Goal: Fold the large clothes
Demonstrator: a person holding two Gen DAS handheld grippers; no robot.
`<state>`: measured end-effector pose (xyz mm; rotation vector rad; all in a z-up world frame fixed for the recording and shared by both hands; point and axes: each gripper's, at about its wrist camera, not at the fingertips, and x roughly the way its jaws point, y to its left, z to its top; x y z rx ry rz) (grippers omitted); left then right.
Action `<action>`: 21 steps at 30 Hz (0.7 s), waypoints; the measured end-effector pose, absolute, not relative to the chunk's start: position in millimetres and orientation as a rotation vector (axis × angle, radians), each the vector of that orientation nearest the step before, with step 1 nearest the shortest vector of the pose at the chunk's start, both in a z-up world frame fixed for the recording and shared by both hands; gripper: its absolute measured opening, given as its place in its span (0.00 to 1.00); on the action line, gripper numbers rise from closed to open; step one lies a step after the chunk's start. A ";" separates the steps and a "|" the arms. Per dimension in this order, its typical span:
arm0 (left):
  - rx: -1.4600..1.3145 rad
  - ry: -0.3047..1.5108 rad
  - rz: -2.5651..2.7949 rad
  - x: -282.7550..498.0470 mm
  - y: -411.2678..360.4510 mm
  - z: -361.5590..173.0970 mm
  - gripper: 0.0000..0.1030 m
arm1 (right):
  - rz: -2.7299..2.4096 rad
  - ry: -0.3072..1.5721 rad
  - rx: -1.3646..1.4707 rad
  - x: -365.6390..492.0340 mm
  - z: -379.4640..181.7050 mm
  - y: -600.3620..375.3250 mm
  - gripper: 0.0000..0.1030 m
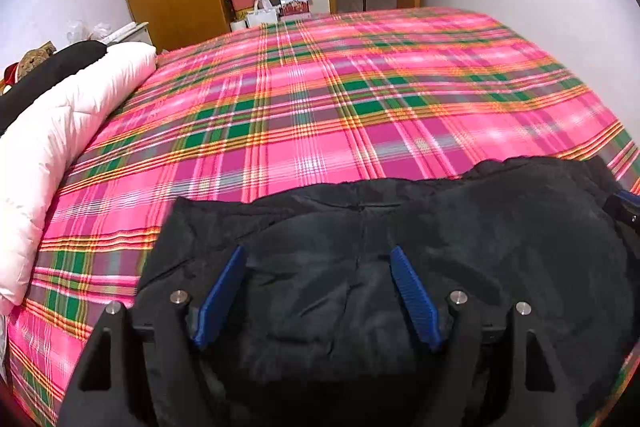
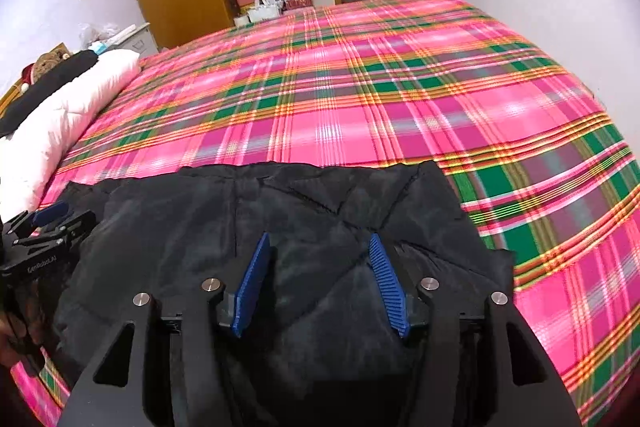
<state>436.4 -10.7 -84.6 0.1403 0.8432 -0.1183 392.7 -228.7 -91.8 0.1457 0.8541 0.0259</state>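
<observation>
A black padded garment [image 1: 400, 267] lies folded at the near edge of the plaid bed [image 1: 320, 99]. Both the left gripper [image 1: 318, 291] and right gripper [image 2: 318, 279] hover released above it (only the right view shows the garment's right edge).

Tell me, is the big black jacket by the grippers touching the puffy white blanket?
Apart. The left wrist view shows a strip of pink plaid sheet lying between the black jacket and the white blanket.

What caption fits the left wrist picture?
Open left gripper above a black jacket on a pink plaid bed.
</observation>
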 end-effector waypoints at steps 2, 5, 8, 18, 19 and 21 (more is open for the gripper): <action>0.122 0.823 -0.120 424.4 -2.5 -75.0 0.75 | 0.033 0.837 0.158 380.3 -82.9 -232.8 0.52; 0.081 0.796 -0.109 401.0 17.0 -62.6 0.75 | 0.036 0.804 0.165 357.5 -71.6 -240.0 0.54; 0.046 0.782 -0.088 375.6 39.7 -60.7 0.75 | 0.024 0.776 0.165 332.6 -66.5 -248.1 0.66; -0.069 0.823 0.029 357.4 108.8 -86.2 0.75 | -0.012 0.783 0.188 313.9 -82.2 -266.4 0.67; -0.084 0.820 0.028 359.1 113.4 -87.1 0.75 | -0.014 0.780 0.192 312.5 -84.6 -268.3 0.67; -0.107 0.823 0.028 361.9 121.8 -91.7 0.75 | -0.026 0.786 0.205 313.8 -91.5 -275.0 0.67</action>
